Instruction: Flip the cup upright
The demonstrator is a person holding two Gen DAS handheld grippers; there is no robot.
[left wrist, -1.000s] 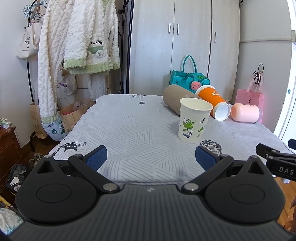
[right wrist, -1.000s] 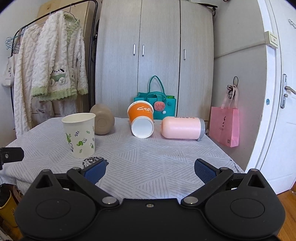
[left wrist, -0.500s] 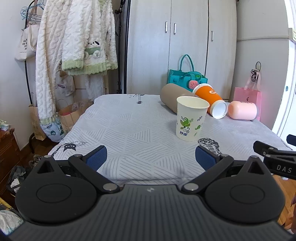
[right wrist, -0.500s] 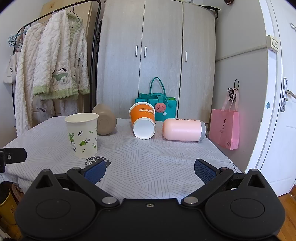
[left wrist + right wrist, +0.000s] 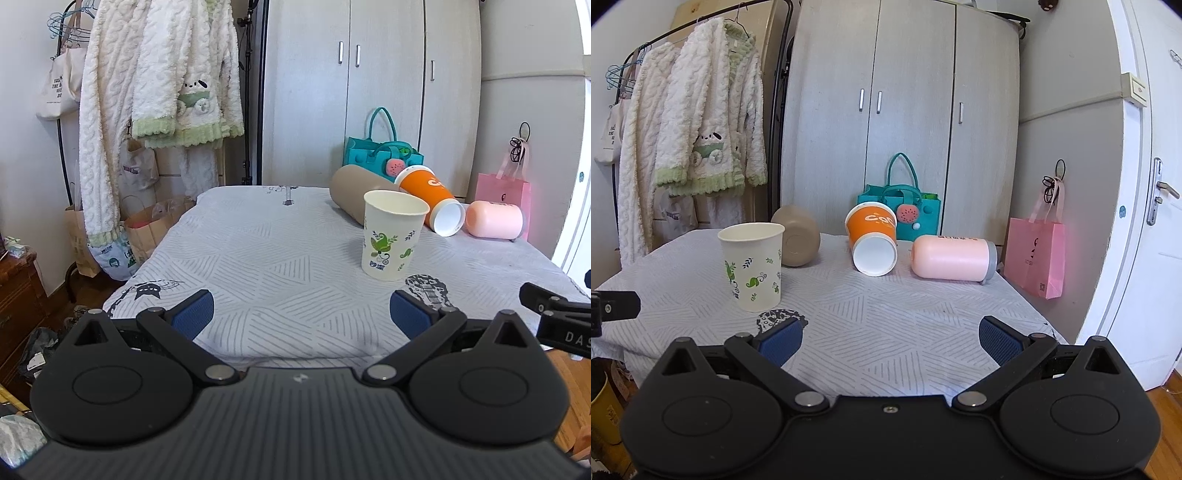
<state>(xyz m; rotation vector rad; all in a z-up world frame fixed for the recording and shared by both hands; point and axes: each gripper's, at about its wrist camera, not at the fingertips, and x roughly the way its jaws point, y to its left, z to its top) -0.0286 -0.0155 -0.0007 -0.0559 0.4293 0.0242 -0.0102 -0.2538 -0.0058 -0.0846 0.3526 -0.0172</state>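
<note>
A white paper cup with green leaf print (image 5: 391, 236) (image 5: 752, 266) stands upright on the table. Behind it, on their sides, lie a brown cup (image 5: 354, 192) (image 5: 798, 240), an orange cup (image 5: 430, 197) (image 5: 873, 238) with its white base facing me, and a pink cup with a grey lid (image 5: 495, 223) (image 5: 951, 256). My left gripper (image 5: 301, 315) is open and empty, over the table's near edge. My right gripper (image 5: 890, 338) is open and empty, also at the near edge, well short of the cups.
The table (image 5: 258, 251) (image 5: 897, 306) has a grey patterned cloth. A teal bag (image 5: 899, 210) stands behind it by the wardrobe (image 5: 886, 110). A pink bag (image 5: 1034, 258) hangs at the right. Robes on a rack (image 5: 147, 92) hang at the left. A white door (image 5: 1145, 221) is at right.
Both grippers have drawn back a little from the table and risen slightly. The cups have not moved. Both grippers stay open.
</note>
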